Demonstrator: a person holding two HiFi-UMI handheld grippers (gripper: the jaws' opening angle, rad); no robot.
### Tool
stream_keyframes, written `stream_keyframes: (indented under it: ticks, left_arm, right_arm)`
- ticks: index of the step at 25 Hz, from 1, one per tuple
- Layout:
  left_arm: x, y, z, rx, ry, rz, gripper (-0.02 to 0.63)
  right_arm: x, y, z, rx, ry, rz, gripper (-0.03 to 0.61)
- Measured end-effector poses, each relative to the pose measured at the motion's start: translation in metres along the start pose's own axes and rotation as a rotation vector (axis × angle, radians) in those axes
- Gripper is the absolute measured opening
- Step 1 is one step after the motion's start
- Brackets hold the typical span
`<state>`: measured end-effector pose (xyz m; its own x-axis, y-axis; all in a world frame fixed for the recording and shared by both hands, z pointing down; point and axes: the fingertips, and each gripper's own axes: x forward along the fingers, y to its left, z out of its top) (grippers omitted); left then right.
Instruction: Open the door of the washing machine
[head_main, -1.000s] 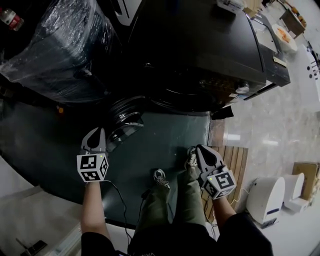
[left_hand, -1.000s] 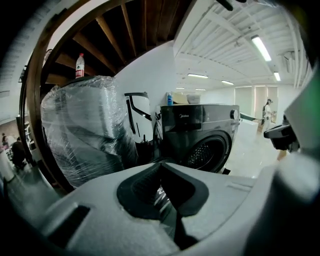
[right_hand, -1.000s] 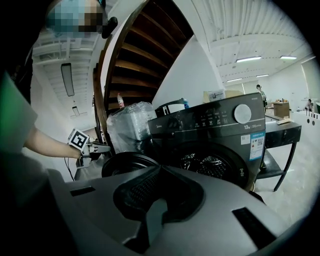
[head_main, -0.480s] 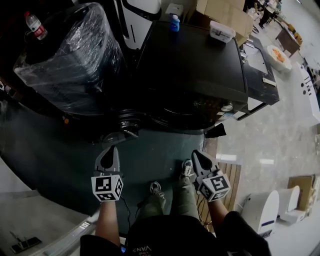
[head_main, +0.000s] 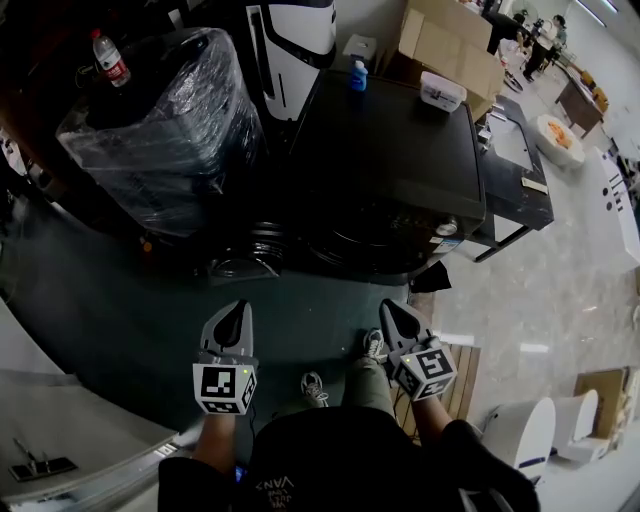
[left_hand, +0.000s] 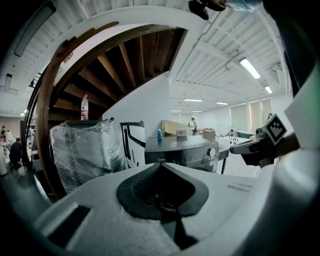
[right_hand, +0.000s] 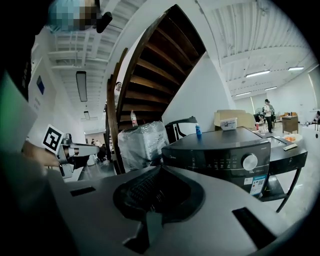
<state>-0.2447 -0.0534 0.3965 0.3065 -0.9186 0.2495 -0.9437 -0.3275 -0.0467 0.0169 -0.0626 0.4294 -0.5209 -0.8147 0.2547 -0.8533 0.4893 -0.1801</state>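
Note:
The dark front-loading washing machine (head_main: 390, 150) stands ahead of me, its control knob (right_hand: 249, 161) facing the right gripper view. Its round door (head_main: 250, 258) hangs swung out at the machine's left front. My left gripper (head_main: 232, 308) hovers in front of the door, apart from it, shut and empty. My right gripper (head_main: 388, 306) is level with it, before the machine's right front, also shut with nothing held. In the left gripper view the closed jaw tips (left_hand: 162, 167) point toward the machine (left_hand: 185, 150). The right gripper (left_hand: 260, 145) shows beside it.
A plastic-wrapped appliance (head_main: 160, 120) with a water bottle (head_main: 110, 58) on top stands left of the machine. A blue bottle (head_main: 358, 75) and a white box (head_main: 443, 90) sit on the machine's lid. A wooden pallet (head_main: 465, 375) lies by my right foot.
Both grippers have risen and drawn back from the machine. The left one, earlier right at the open door's edge, is now clear of it. The head view has tilted up.

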Motion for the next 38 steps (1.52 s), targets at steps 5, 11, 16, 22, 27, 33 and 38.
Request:
stream_keyframes:
  ticks: [5,11,16,22,27,33,38]
  left_arm:
    - [-0.019,-0.004,0.019,-0.010,-0.038,0.018,0.017]
    - [-0.040,-0.009,0.033,0.019,-0.058,0.048,0.017]
    - [-0.065,-0.011,0.030,0.003,-0.060,0.071,0.017]
    - [-0.090,-0.004,0.018,-0.023,-0.041,0.103,0.017]
    - [-0.102,0.001,0.011,-0.025,-0.043,0.111,0.017]
    - [-0.111,0.009,0.000,-0.046,-0.031,0.120,0.017]
    - [-0.115,0.015,-0.004,-0.060,-0.024,0.120,0.017]
  right_arm:
    - [-0.002,0.021,0.021,-0.034,-0.022,0.048,0.008]
    - [-0.006,0.039,0.035,-0.034,-0.043,0.091,0.008]
    - [-0.009,0.058,0.036,-0.042,-0.038,0.136,0.008]
    - [-0.010,0.082,0.031,-0.071,-0.026,0.177,0.008]
    - [-0.010,0.097,0.026,-0.089,-0.010,0.193,0.006]
    - [-0.005,0.110,0.025,-0.110,0.000,0.199,0.006]
    - [-0.002,0.116,0.024,-0.118,0.010,0.195,0.006]
